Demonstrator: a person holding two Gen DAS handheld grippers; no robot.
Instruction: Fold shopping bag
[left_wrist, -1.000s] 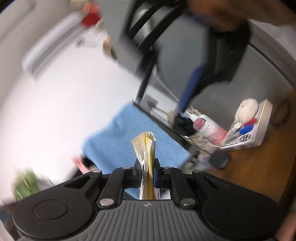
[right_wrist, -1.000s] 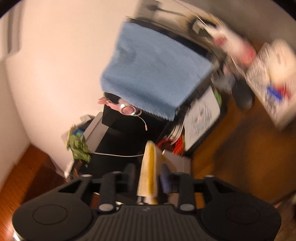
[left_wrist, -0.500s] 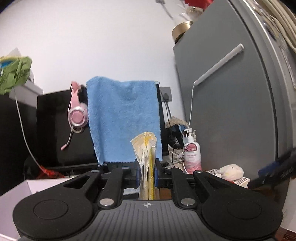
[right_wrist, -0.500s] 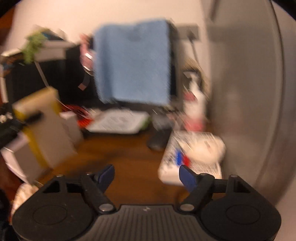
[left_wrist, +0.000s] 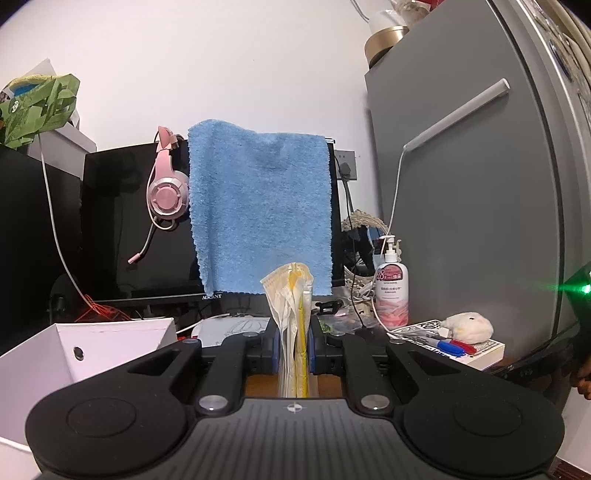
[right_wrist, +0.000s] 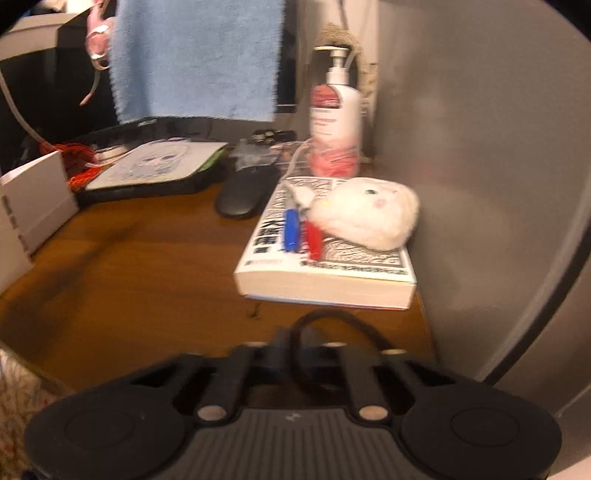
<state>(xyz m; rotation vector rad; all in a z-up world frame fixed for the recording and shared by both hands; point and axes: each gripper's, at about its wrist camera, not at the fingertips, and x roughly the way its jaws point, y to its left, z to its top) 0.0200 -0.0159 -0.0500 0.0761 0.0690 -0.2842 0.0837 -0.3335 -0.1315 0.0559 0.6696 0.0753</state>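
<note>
Your left gripper (left_wrist: 293, 350) pinches the folded yellow-and-white shopping bag (left_wrist: 291, 317) upright.
From the blue towel (left_wrist: 258, 218): bag directly in front, pump bottle (left_wrist: 392, 291) to its right. Your right gripper (right_wrist: 295, 363) is blurred; fingers look drawn together around a black cord loop (right_wrist: 325, 325), near the book (right_wrist: 328, 266).

Shopping bag (left_wrist: 291, 317): thin cream and yellow plastic, gathered into a narrow, layered, crinkled strip. It stands upright, pinched between the fingers of my left gripper (left_wrist: 292, 347), top end sticking up above them, off the surface.
</note>
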